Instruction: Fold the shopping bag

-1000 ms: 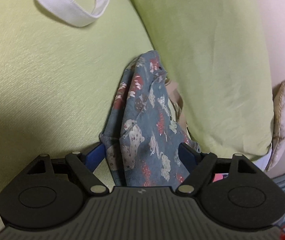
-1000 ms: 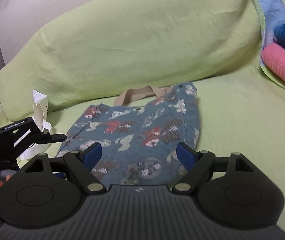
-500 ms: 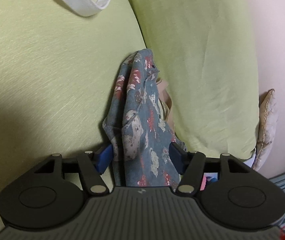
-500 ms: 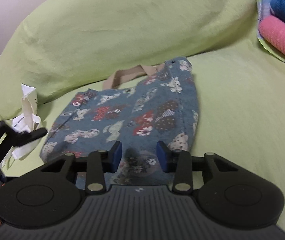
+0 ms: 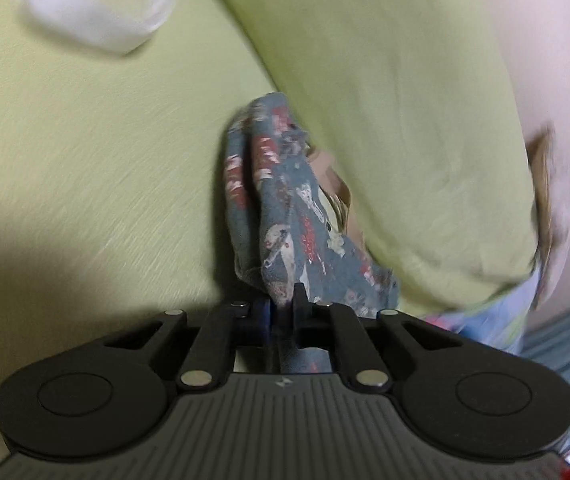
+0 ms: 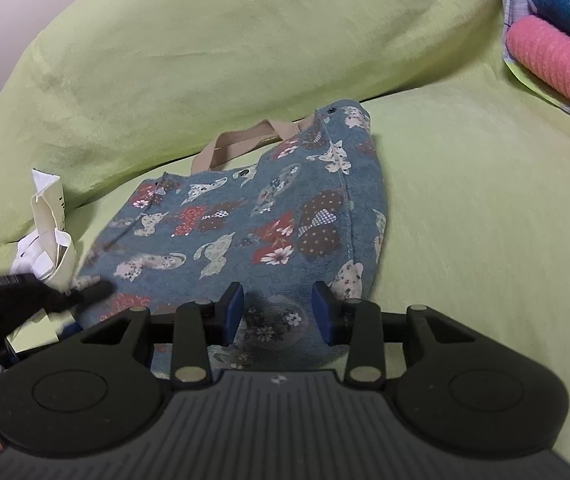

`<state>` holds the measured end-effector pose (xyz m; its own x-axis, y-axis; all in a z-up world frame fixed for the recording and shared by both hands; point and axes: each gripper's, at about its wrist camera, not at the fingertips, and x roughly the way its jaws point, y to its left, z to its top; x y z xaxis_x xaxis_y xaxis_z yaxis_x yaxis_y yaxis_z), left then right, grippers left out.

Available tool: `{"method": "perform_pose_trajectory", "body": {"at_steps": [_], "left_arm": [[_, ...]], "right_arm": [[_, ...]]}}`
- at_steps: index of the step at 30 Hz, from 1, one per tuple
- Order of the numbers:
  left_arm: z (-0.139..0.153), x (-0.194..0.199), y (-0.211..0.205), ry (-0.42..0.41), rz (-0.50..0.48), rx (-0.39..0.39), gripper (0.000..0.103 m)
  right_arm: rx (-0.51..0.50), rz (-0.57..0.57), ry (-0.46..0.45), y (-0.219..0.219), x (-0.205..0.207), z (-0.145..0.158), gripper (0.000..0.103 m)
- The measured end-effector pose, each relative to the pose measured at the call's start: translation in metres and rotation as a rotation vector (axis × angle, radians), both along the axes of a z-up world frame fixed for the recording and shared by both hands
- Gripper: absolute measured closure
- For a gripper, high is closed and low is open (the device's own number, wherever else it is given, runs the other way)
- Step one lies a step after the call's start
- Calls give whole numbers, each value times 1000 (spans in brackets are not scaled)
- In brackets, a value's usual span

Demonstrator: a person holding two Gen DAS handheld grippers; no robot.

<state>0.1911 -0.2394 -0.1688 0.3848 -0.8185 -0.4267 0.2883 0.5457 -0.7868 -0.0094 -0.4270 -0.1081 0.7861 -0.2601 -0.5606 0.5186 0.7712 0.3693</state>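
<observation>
Lies flat across a wide lime-green fabric cushion surface (image 6: 465, 208): blue-grey cloth shopping bag printed with cats and flowers (image 6: 245, 232), beige strap handle (image 6: 241, 142) toward the back cushion. Pinched at one corner by the left gripper (image 5: 283, 304), blue-padded fingers nearly together on a bunched fold of that bag (image 5: 285, 216). Spread partway over the near edge, holding nothing: right gripper (image 6: 278, 312), pads just above the cloth. Bare green room to the right of the bag. Crumpled beside the bag's left edge: small white and cream paper wad (image 6: 47, 236)
</observation>
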Motion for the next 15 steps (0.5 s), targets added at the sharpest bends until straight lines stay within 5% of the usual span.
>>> {"method": "perform_pose_trajectory", "body": {"at_steps": [2, 10, 15], "left_arm": [[10, 0, -6, -70, -36, 50, 96], [14, 4, 4, -57, -80, 99, 89], [24, 1, 17, -119, -173, 157, 88]], "right_arm": [[3, -1, 0, 0, 0, 0, 69], [51, -16, -21, -5, -2, 3, 69], [-109, 94, 10, -17, 12, 28, 63]]}}
